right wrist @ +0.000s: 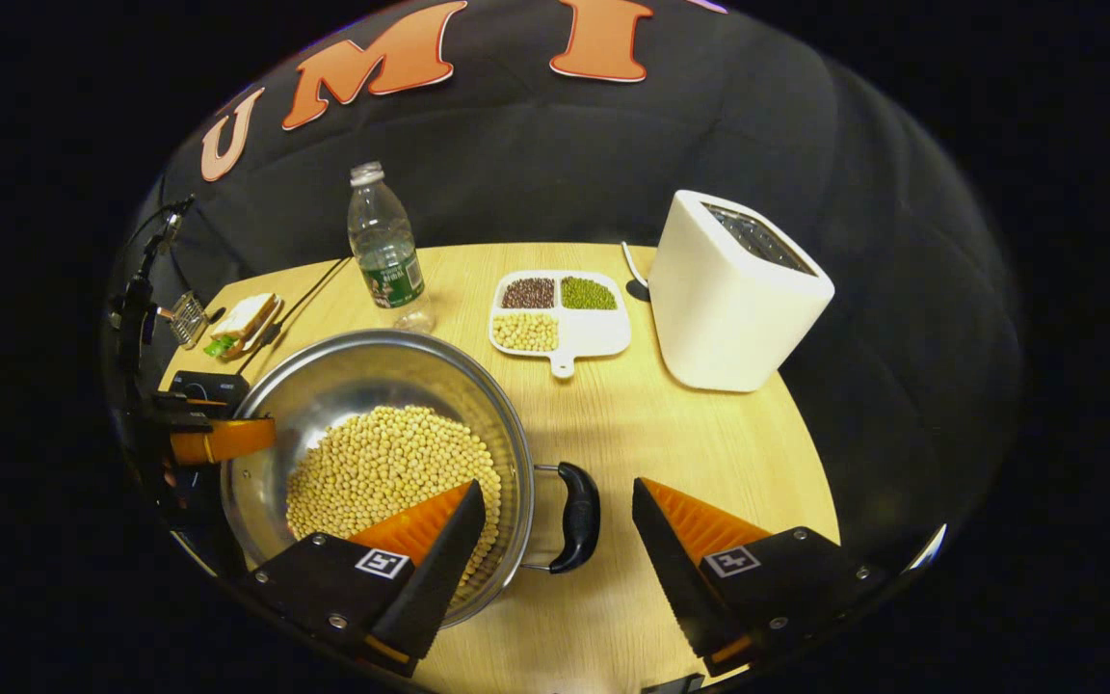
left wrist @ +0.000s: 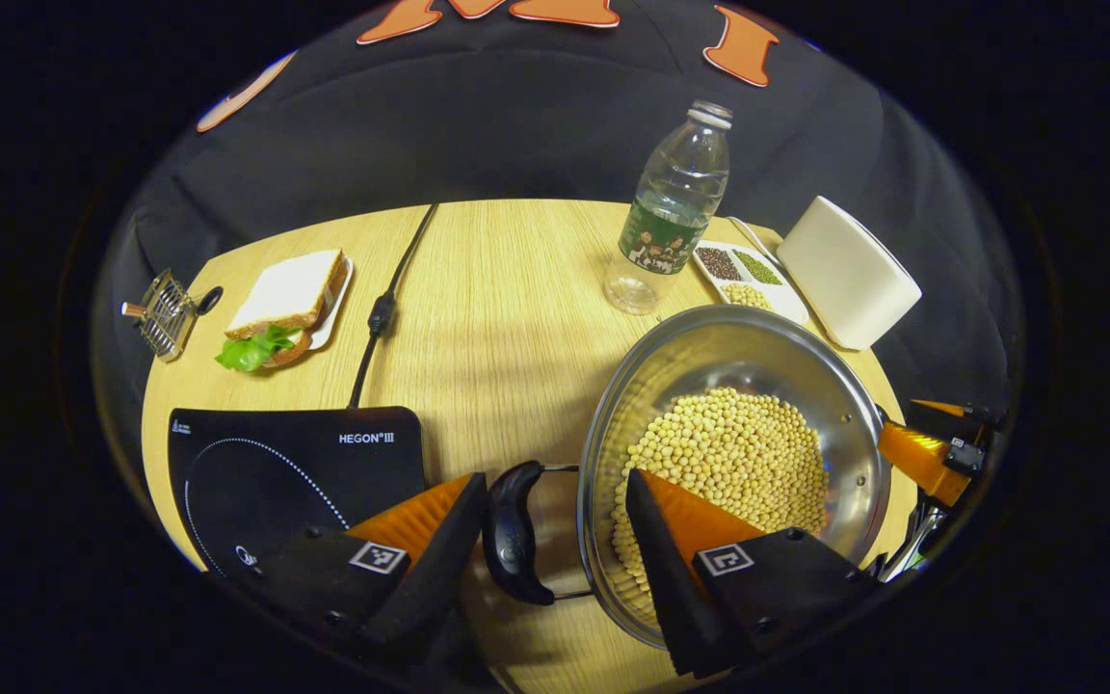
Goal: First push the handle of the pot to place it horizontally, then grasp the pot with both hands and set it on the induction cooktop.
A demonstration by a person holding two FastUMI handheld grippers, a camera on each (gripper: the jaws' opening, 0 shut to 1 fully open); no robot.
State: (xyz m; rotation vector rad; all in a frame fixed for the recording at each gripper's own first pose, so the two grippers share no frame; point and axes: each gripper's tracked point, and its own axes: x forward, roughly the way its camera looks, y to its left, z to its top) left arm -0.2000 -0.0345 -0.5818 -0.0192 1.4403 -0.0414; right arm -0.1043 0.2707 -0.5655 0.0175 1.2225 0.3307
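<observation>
Seen in the left gripper view, left to right: induction cooktop (left wrist: 276, 472) at lower left of the table (left wrist: 497, 289); left gripper (left wrist: 555, 540) with fingers apart, straddling a pot handle (left wrist: 515, 532) and rim; pot (left wrist: 844, 386) of beans at lower right. In the right gripper view — right gripper (right wrist: 555, 535) likewise spread around the other handle (right wrist: 576, 517).

The pot (left wrist: 834, 405) is shiny silver steel, its handle (left wrist: 514, 532) glossy black, and it is filled with pale yellow beans (left wrist: 738, 453). The table (left wrist: 497, 289) is light wood with fine grain lines. The induction cooktop (left wrist: 276, 472) is black with a white dotted ring. The bottle (left wrist: 673, 207) is clear with a green label. The white tray (right wrist: 560, 313) holds dark brown, green and pale yellow grains. The toaster (right wrist: 724, 299) is white. The sandwich (left wrist: 280, 304) is white bread over green lettuce.
</observation>
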